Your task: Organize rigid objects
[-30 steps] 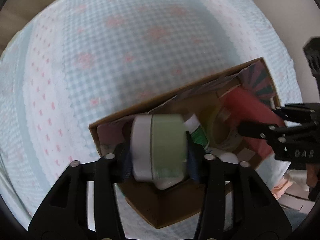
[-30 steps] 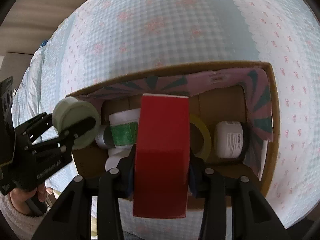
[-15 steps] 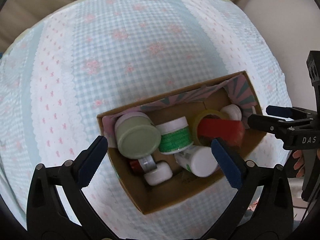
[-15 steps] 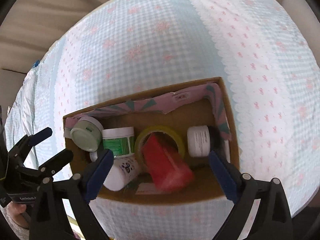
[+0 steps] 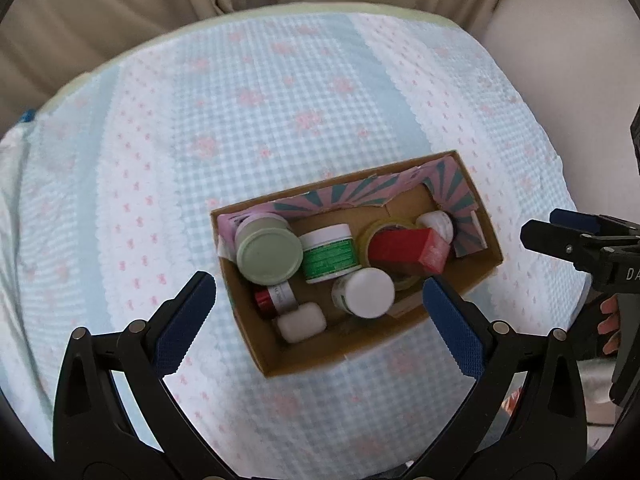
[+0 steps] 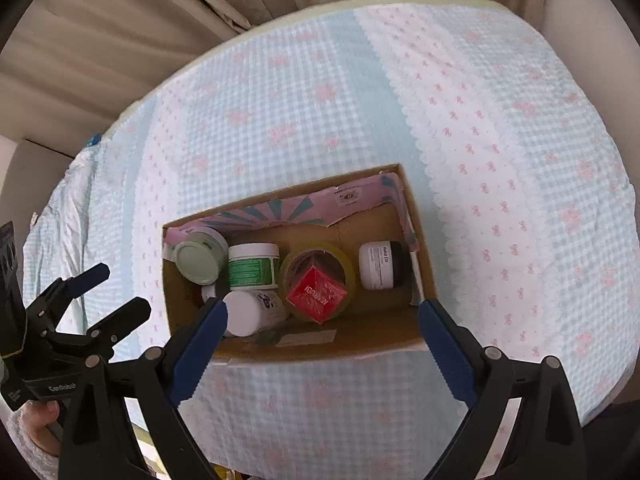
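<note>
sitting on a bed (image 5: 280, 80) covered in a blue gingham sheet with pink bows, an open cardboard box (image 5: 360, 344) (image 6: 320, 344) holds all the small things. at its left end a jar with a pale green lid (image 5: 269, 255) (image 6: 199, 262) leans against the pink-and-teal patterned liner (image 5: 360, 196). just beside it stands a white tub with a green label (image 5: 329, 254) (image 6: 253, 267). near the middle a red carton (image 5: 406, 249) (image 6: 317, 294) rests tilted inside a roll of yellowish tape (image 6: 318, 252). a white-capped bottle (image 5: 366, 293) (image 6: 250, 312) lies along the near wall, and a white jar with a dark base (image 6: 382, 265) lies on its side at the right end. a small red-and-silver tube (image 5: 274, 300) and a flat white rounded piece (image 5: 302, 322) lie in the near left corner.

the left gripper (image 5: 320, 312) hovers above the box with its fingers spread wide, holding nothing. the right gripper (image 6: 322, 326) hovers over the near wall, fingers equally wide apart and empty.
</note>
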Tool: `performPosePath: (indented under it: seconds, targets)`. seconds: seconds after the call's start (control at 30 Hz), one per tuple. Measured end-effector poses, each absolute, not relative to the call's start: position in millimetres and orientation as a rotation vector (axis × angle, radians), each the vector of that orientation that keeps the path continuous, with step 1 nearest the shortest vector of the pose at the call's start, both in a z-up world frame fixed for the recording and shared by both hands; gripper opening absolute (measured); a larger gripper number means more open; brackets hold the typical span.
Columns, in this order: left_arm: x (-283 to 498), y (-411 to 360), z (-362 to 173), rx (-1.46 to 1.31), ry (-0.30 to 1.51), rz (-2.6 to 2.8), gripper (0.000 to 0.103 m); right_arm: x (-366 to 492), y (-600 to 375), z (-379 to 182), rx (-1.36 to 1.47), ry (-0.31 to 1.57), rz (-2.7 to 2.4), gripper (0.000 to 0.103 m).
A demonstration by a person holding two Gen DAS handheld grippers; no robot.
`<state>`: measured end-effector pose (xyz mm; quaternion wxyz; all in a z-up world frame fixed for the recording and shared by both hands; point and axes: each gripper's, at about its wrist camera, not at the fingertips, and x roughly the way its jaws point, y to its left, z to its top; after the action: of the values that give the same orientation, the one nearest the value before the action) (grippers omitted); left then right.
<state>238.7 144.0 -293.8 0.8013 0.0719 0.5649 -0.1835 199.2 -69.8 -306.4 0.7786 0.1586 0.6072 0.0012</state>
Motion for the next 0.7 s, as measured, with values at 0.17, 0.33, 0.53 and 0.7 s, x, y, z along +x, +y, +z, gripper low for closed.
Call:
performPosePath:
  seconds: [0.17,0.33,0.53,0.7]
  targets:
    - [208,135,-240,0.107,1.123,-0.330,0.103,181,-81,-271,0.295,1.254,0.050,0.095]
    - [164,117,-171,0.045,0.999,-0.248,0.103,156,-99,-199,0.203,1.130,0.086,0.095]
    - [107,91,-93,0.025,0.788,-0.170,0.103,112,-118,-105,0.081,0.933,0.076,0.095]
    - [68,71,-55,0.030,0.651,-0.124,0.103,77,-134,-60,0.058,0.795,0.050,0.095]
